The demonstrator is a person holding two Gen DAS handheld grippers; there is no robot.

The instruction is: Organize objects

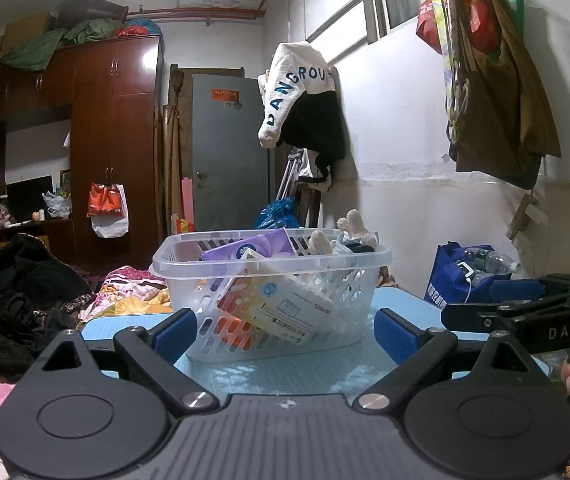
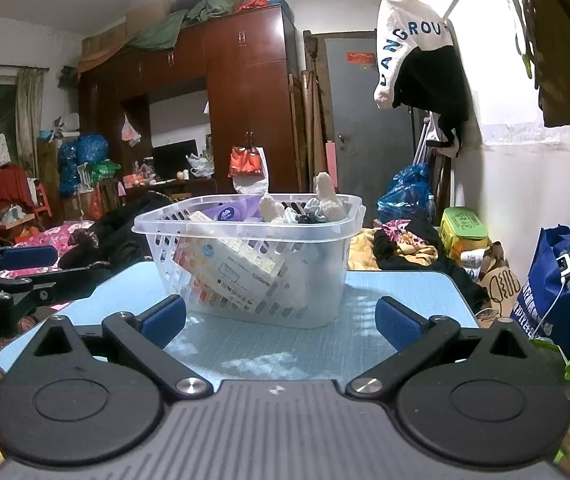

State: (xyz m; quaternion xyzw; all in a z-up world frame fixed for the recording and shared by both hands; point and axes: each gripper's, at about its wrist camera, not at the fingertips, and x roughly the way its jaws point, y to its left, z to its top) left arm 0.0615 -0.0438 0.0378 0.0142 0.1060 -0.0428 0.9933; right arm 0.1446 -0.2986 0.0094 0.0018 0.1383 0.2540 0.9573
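A clear plastic basket stands on a light blue table. It holds a purple tissue pack, a colourful box, a beige plush toy and dark cloth items. My left gripper is open and empty, just in front of the basket. In the right wrist view the same basket sits ahead on the table, with the box and plush toy inside. My right gripper is open and empty before the basket. Each gripper shows at the other view's edge.
A bed with piled clothes lies left of the table. A blue bag with a water bottle stands right of it. Bags hang on the right wall. A brown wardrobe and grey door stand behind.
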